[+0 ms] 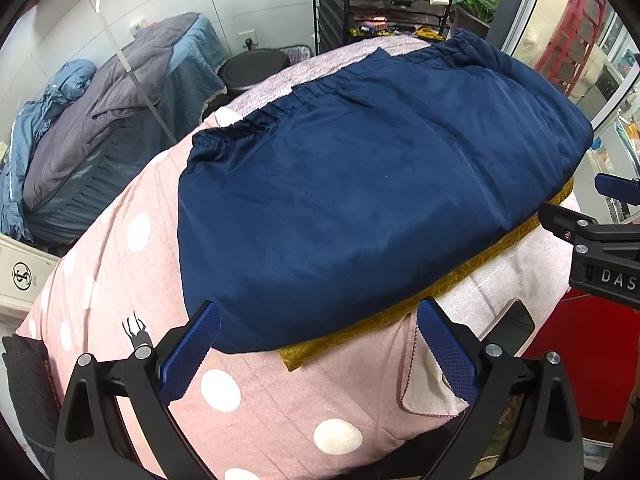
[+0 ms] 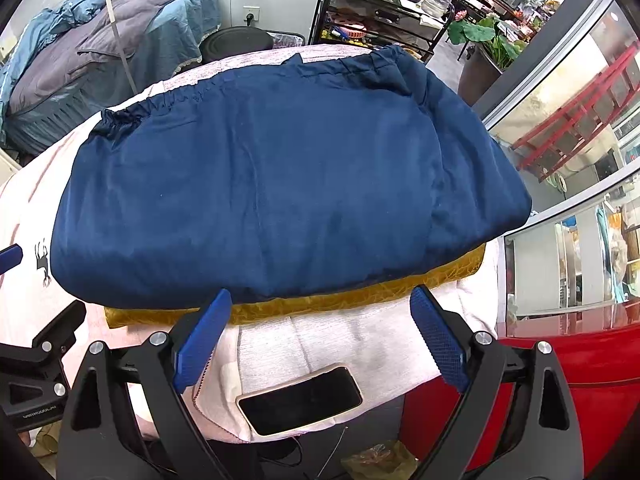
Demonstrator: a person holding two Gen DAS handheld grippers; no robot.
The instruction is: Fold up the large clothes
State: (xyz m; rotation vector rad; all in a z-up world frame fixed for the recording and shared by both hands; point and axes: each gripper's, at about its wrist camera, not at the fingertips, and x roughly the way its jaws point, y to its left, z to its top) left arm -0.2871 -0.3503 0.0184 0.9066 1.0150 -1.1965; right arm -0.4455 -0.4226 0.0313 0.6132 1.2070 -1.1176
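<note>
A folded navy-blue garment of smooth fabric with a gathered elastic waistband (image 1: 360, 184) (image 2: 272, 176) lay flat across the middle of the surface, its waistband along the far edge. It rested on a mustard-yellow patterned cloth (image 1: 460, 276) (image 2: 320, 302), whose strip showed along the garment's near edge. Both sat on a pink cotton cover with white polka dots (image 1: 120, 264) (image 2: 24, 208) that draped the surface.

The left hand-held gripper (image 1: 320, 354) hung just before the garment's near edge, its blue fingers spread wide and holding nothing. The right hand-held gripper (image 2: 322, 340) was likewise spread and empty, near the yellow strip. A black smartphone with a gold-coloured rim (image 2: 300, 400) lay face up on the pale cover between the right gripper's fingers, apart from the garment.
</note>
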